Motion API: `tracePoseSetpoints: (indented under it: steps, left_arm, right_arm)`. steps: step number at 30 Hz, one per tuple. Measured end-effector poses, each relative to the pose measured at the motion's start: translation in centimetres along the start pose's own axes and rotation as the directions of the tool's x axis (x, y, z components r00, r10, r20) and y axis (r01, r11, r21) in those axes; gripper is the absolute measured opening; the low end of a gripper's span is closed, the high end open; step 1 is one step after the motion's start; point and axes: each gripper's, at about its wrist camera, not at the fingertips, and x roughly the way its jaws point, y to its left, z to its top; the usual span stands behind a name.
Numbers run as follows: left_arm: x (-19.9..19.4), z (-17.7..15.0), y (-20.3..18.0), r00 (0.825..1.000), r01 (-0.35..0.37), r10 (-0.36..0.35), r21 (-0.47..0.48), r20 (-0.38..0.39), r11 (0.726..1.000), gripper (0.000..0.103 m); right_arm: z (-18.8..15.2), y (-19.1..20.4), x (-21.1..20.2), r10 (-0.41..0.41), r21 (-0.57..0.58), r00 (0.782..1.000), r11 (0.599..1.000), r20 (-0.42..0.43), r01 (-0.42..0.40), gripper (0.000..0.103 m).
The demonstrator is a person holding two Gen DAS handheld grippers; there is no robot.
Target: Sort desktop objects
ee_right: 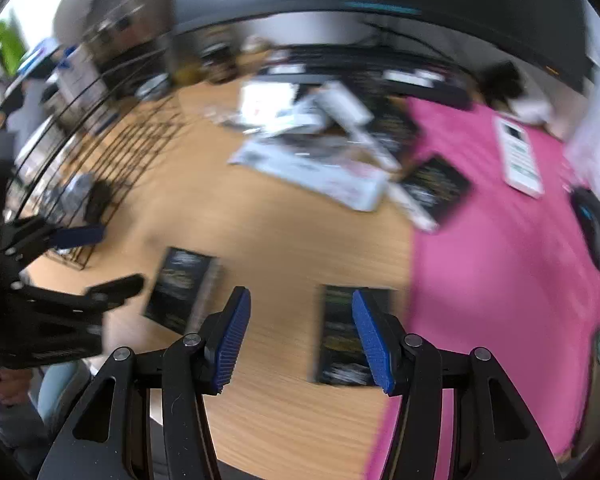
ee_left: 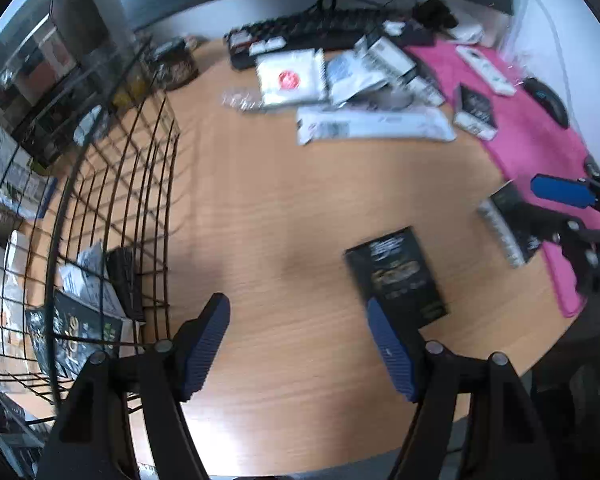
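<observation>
My left gripper (ee_left: pixel 298 316) is open and empty above the wooden desk (ee_left: pixel 268 208). A black packet (ee_left: pixel 398 276) lies flat just beyond its right finger. My right gripper (ee_right: pixel 300 312) is open and empty; a second black packet (ee_right: pixel 342 340) lies behind its right finger beside the pink mat (ee_right: pixel 500 240). The first packet shows in the right wrist view (ee_right: pixel 182 288) next to my left gripper (ee_right: pixel 100 260). A black wire basket (ee_left: pixel 112 216) at the left holds packets (ee_left: pixel 84 304). My right gripper shows at the right edge of the left wrist view (ee_left: pixel 560 208).
A pile of white packets and boxes (ee_left: pixel 356 92) lies at the back of the desk, with a keyboard (ee_left: pixel 300 32) behind. On the pink mat (ee_left: pixel 532 128) are a black packet (ee_left: pixel 474 110), a white remote (ee_left: pixel 486 68) and a black mouse (ee_left: pixel 548 100). Shelving stands far left.
</observation>
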Motion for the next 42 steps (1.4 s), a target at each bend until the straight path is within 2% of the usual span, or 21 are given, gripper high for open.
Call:
tracePoseSetpoints:
  steps: [4, 8, 17, 25, 26, 27, 29, 30, 36, 42]
  left_arm:
    - [-0.9, 1.4, -2.5, 0.999, 0.007, -0.008, 0.057, 0.031, 0.998, 0.075]
    - [0.1, 2.2, -5.7, 1.000, 0.000, -0.002, 0.099, 0.016, 0.995, 0.076]
    - [2.7, 1.9, -5.8, 0.999, 0.011, -0.008, 0.067, -0.041, 0.998, 0.076]
    - [3.3, 1.6, -4.9, 0.999, 0.014, -0.012, 0.054, -0.046, 0.998, 0.075]
    - [3.3, 1.5, -4.8, 0.999, 0.014, -0.012, 0.053, -0.044, 0.998, 0.075]
    - [3.3, 1.5, -4.7, 0.999, 0.014, -0.011, 0.052, -0.044, 0.999, 0.076]
    - [3.4, 1.4, -4.6, 0.999, 0.019, -0.017, 0.050, -0.049, 0.999, 0.075]
    - [3.4, 1.4, -4.5, 0.998, 0.022, -0.020, 0.050, -0.051, 0.999, 0.075]
    - [3.8, 1.3, -4.7, 0.998, 0.026, -0.023, 0.051, -0.065, 0.998, 0.075]
    - [3.5, 1.4, -4.9, 0.997, 0.050, -0.046, 0.051, -0.069, 0.997, 0.060]
  right_arm:
    - [-0.8, -3.7, -0.7, -0.048, 0.079, 0.999, 0.996, 0.003, 0.047, 0.054]
    - [-1.7, -5.1, -0.4, -0.024, 0.121, 1.000, 0.992, -0.018, 0.026, 0.054]
    - [-2.4, -1.8, 2.5, 0.053, 0.069, 0.997, 0.996, -0.050, -0.049, 0.054]
    - [-2.4, -1.0, 3.0, 0.032, 0.063, 0.999, 0.998, -0.043, -0.029, 0.055]
    - [-2.3, -0.9, 3.1, 0.032, 0.065, 0.999, 0.997, -0.042, -0.030, 0.052]
    - [-2.2, -0.8, 3.1, 0.030, 0.065, 0.999, 0.998, -0.041, -0.027, 0.043]
    - [-2.2, -0.7, 3.0, 0.034, 0.061, 0.999, 0.998, -0.043, -0.032, 0.037]
    - [-2.1, -0.6, 3.0, 0.040, 0.060, 0.998, 0.997, -0.044, -0.037, 0.021]
    - [-2.2, -0.6, 2.8, 0.028, 0.058, 0.999, 0.998, -0.043, -0.025, 0.020]
    - [-2.1, -0.9, 2.2, 0.030, 0.064, 0.999, 0.998, -0.032, -0.027, 0.020]
